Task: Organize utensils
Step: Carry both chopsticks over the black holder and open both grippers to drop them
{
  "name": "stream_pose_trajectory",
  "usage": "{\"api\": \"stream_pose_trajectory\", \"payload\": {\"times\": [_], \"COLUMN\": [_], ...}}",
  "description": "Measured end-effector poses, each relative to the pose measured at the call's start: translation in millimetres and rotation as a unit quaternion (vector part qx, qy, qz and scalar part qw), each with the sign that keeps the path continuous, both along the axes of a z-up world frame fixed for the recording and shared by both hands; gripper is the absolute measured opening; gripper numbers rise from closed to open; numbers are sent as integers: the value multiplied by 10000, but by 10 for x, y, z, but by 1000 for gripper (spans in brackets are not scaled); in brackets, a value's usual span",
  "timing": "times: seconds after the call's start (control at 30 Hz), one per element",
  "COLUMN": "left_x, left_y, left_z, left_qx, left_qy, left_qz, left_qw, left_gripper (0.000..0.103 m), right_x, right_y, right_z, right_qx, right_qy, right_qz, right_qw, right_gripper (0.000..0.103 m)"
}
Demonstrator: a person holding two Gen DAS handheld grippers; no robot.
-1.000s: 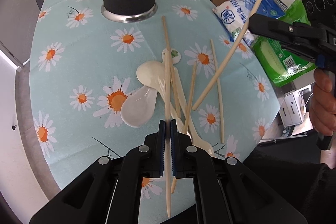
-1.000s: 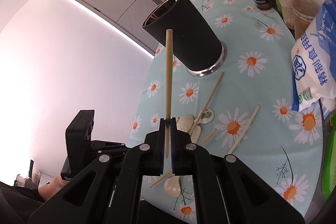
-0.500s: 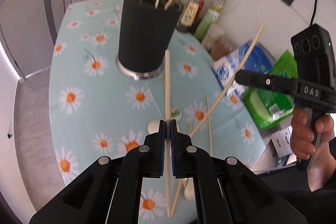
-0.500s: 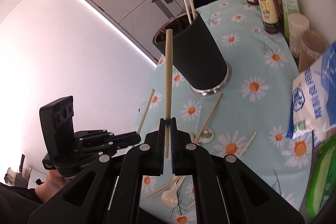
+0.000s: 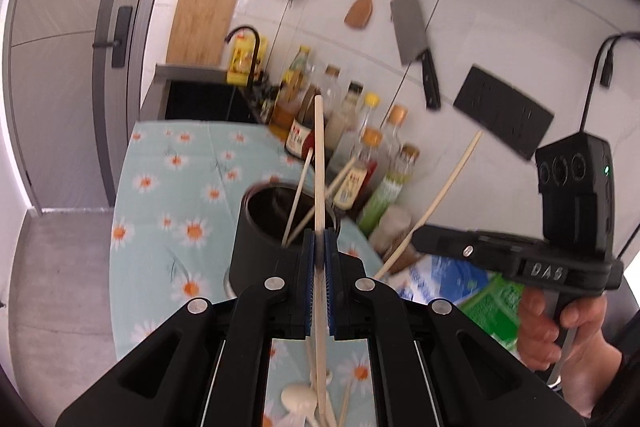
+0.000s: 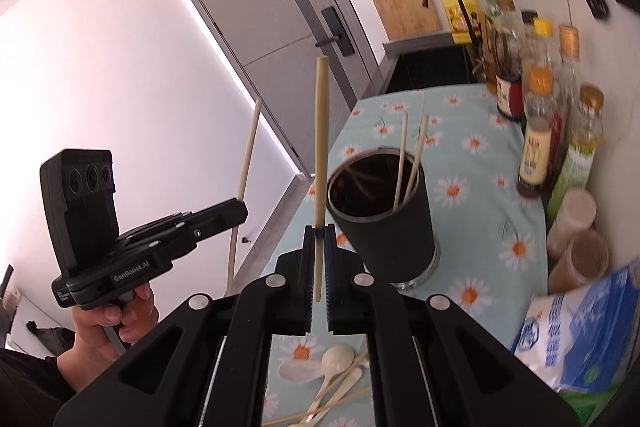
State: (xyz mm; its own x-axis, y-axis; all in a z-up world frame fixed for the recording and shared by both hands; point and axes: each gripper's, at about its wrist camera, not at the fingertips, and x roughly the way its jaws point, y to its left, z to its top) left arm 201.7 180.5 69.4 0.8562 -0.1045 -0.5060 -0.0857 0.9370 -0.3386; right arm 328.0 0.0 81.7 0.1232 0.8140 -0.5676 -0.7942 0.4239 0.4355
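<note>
My left gripper (image 5: 319,259) is shut on a pale wooden chopstick (image 5: 319,167) and holds it nearly upright, high above the table. It also shows in the right wrist view (image 6: 236,213) with its chopstick (image 6: 248,151). My right gripper (image 6: 319,251) is shut on another chopstick (image 6: 321,147), also upright; it shows in the left wrist view (image 5: 416,239) with its chopstick (image 5: 448,187). The black utensil cup (image 6: 384,223) (image 5: 264,235) stands on the daisy tablecloth (image 6: 472,143) with a few chopsticks in it. Spoons (image 6: 336,359) and loose chopsticks lie on the cloth below.
Sauce bottles (image 6: 536,147) line the back right of the table, with jars (image 6: 576,247) and a blue-white bag (image 6: 580,331) beside them. A green packet (image 5: 496,311) lies at the right. A knife and spatula hang on the wall. A sink (image 6: 432,71) lies behind.
Both grippers have risen and tilted up, carrying their chopsticks from low over the table to a height level with the cup's rim. The left chopstick has left the pile.
</note>
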Motion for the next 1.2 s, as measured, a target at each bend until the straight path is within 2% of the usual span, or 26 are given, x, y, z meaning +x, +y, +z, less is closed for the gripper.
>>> {"api": "stream_pose_trajectory", "payload": {"times": [0.17,0.23,0.37,0.43,0.53,0.8,1.07,1.13,1.2], "left_x": [201,273,432,542,708,936,1135,1160,1154], "left_y": [19,-3,-33,0,40,165,310,312,301], "left_z": [260,336,418,407,358,209,-158,-226,-264], "left_qx": [106,259,473,418,414,496,240,194,180], "left_qy": [-667,-858,-1219,-1329,-1292,-1495,-1136,-1037,-984], "left_qz": [-173,-213,-323,-330,-242,-144,-38,-87,-127], "left_qw": [9976,9957,9909,9897,9905,9874,9932,9944,9949], "left_gripper": [4,4,4,4,4,4,4,4,4], "right_x": [170,231,400,489,559,680,740,744,747], "right_y": [183,222,326,389,447,650,688,688,661], "right_z": [173,227,346,360,347,153,-28,-43,-34], "right_qx": [-60,-48,3,3,-8,-254,-377,-417,-367], "right_qy": [-272,-338,-434,-441,-419,-373,-100,-26,1], "right_qz": [35,21,-63,-120,-173,-254,-368,-364,-394], "right_qw": [9996,9994,9990,9990,9990,9987,9986,9985,9985], "right_gripper": [6,6,6,6,6,6,6,15,16]}}
